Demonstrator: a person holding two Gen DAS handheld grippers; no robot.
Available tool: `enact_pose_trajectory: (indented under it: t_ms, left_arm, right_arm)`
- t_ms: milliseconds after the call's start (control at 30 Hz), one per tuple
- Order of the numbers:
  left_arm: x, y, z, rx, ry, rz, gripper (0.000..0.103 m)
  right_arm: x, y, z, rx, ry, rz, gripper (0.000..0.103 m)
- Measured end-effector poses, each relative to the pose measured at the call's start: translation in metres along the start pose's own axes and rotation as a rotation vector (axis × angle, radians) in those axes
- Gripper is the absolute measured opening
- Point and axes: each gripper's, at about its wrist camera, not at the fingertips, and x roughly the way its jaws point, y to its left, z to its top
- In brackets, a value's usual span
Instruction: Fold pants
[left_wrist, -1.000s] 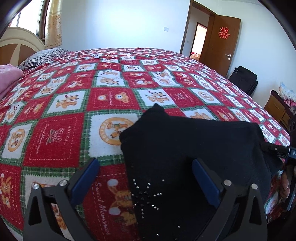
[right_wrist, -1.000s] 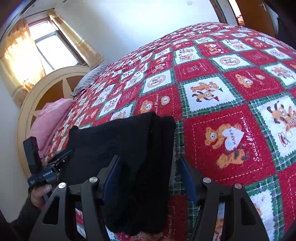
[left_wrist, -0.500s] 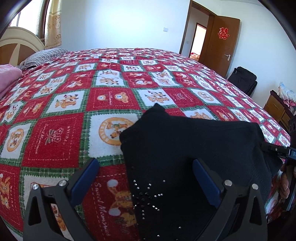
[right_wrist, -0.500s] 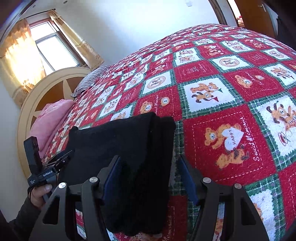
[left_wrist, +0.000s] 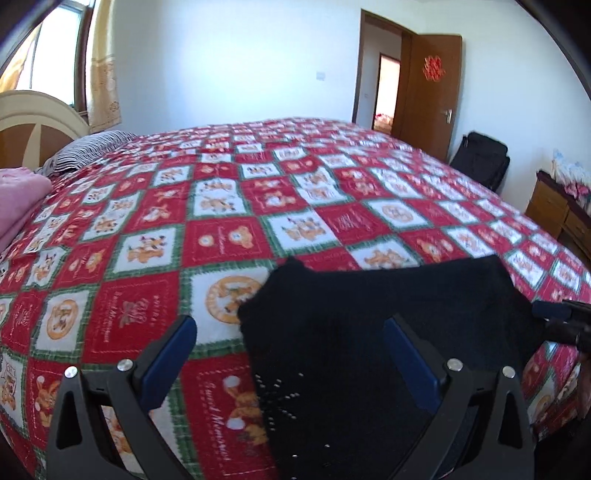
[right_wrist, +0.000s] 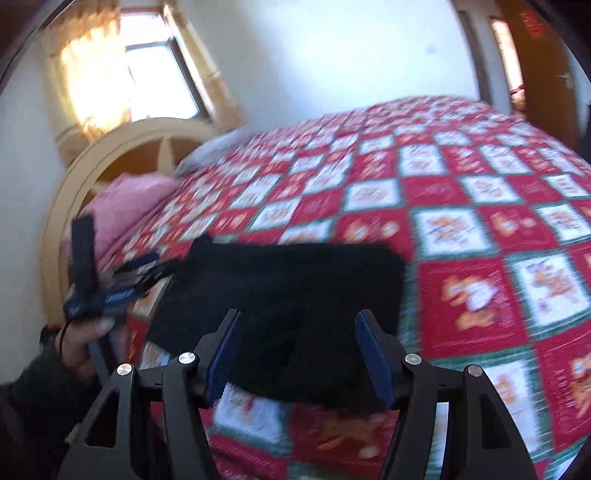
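The black pants (left_wrist: 376, 332) lie folded into a compact rectangle on the red patchwork bedspread (left_wrist: 229, 206), near the bed's front edge. Small studs show on their near part. My left gripper (left_wrist: 291, 332) is open and empty, raised over the pants' left edge. In the right wrist view the pants (right_wrist: 288, 284) lie ahead, blurred by motion. My right gripper (right_wrist: 299, 325) is open and empty, above the pants' near edge. The left gripper (right_wrist: 110, 280) shows at the pants' left end, and the right gripper's tip (left_wrist: 561, 314) at their right end.
A pink blanket (right_wrist: 125, 206) and a striped pillow (left_wrist: 88, 151) lie by the wooden headboard (right_wrist: 110, 155). A black bag (left_wrist: 480, 158) and a wooden cabinet (left_wrist: 561, 210) stand beyond the bed's right side, near the open door (left_wrist: 428, 92).
Both grippers have pulled back and tilted up from the pants. The right wrist view has swung left and is blurred. The pants lie where they were.
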Motion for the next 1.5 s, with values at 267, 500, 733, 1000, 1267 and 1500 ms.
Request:
enact_pose_trajectory:
  t_ms: [267, 500, 733, 1000, 1267, 1500]
  left_arm:
    - [0.006, 0.009, -0.011, -0.024, 0.06, 0.022, 0.103]
    - [-0.007, -0.012, -0.001, 0.003, 0.011, -0.013, 0.103]
    - [0.012, -0.003, -0.012, -0.007, 0.075, 0.005, 0.103]
    - [0.009, 0.002, -0.014, -0.032, 0.078, 0.01, 0.103]
    - [0.02, 0.013, -0.016, -0.085, 0.097, -0.043, 0.103]
    - [0.024, 0.013, -0.016, -0.084, 0.081, -0.053, 0.103]
  right_arm:
    - [0.001, -0.008, 0.0, 0.014, 0.028, 0.011, 0.064]
    - [0.017, -0.026, 0.048, 0.02, -0.035, 0.006, 0.064]
    - [0.058, -0.067, 0.05, 0.113, 0.071, -0.095, 0.064]
    - [0.023, -0.077, 0.027, 0.175, 0.021, -0.059, 0.064]
    - [0.03, -0.075, 0.015, 0.187, 0.05, -0.052, 0.064]
    - [0.033, -0.082, 0.011, 0.232, 0.032, -0.018, 0.064]
